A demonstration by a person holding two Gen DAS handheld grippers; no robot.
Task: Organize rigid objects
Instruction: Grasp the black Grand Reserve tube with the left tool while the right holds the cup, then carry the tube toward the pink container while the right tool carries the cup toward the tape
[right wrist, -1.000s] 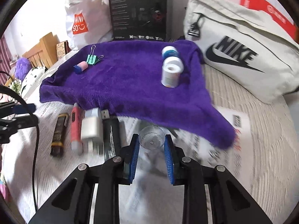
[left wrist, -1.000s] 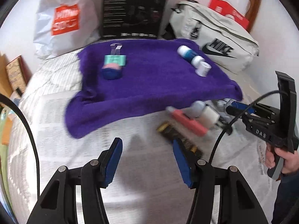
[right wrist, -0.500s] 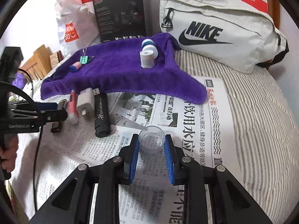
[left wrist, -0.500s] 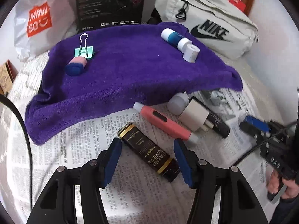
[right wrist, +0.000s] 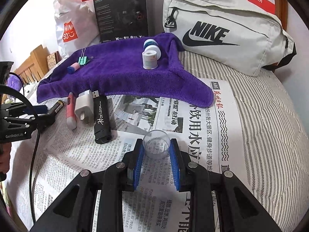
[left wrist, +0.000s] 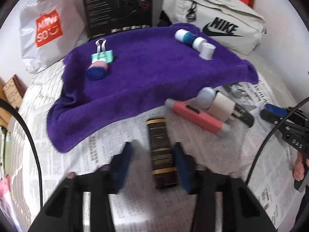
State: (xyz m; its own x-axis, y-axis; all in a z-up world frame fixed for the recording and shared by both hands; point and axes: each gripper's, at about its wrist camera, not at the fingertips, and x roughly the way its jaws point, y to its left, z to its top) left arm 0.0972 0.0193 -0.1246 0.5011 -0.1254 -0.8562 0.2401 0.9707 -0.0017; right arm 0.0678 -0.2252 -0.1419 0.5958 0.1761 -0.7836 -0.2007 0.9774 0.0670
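Observation:
My left gripper (left wrist: 153,166) is open, its blue pads (left wrist: 123,160) on either side of a black tube with gold bands (left wrist: 161,152) lying on the newspaper; the tube lies close to the right pad. My right gripper (right wrist: 156,150) is shut on a small clear plastic cup (right wrist: 156,146), held low over the newspaper (right wrist: 193,135). Beside the tube lie a pink pen-like stick (left wrist: 197,118), a white plug adapter (left wrist: 222,106) and a black USB stick (right wrist: 102,119). On the purple towel (left wrist: 144,73) sit a green binder clip (left wrist: 102,56), a pink-and-blue eraser (left wrist: 96,70), a blue-white bottle (left wrist: 190,37) and a white tape roll (left wrist: 207,50).
A grey Nike bag (right wrist: 222,32), a black box (right wrist: 121,13) and a white Miniso bag (left wrist: 44,27) stand behind the towel. The striped bed cover (right wrist: 266,125) stretches to the right of the newspaper. The left gripper (right wrist: 23,119) shows at the right wrist view's left edge.
My left gripper has moved forward over the black tube, which now lies between its pads. The right gripper still holds the cup, nearly still.

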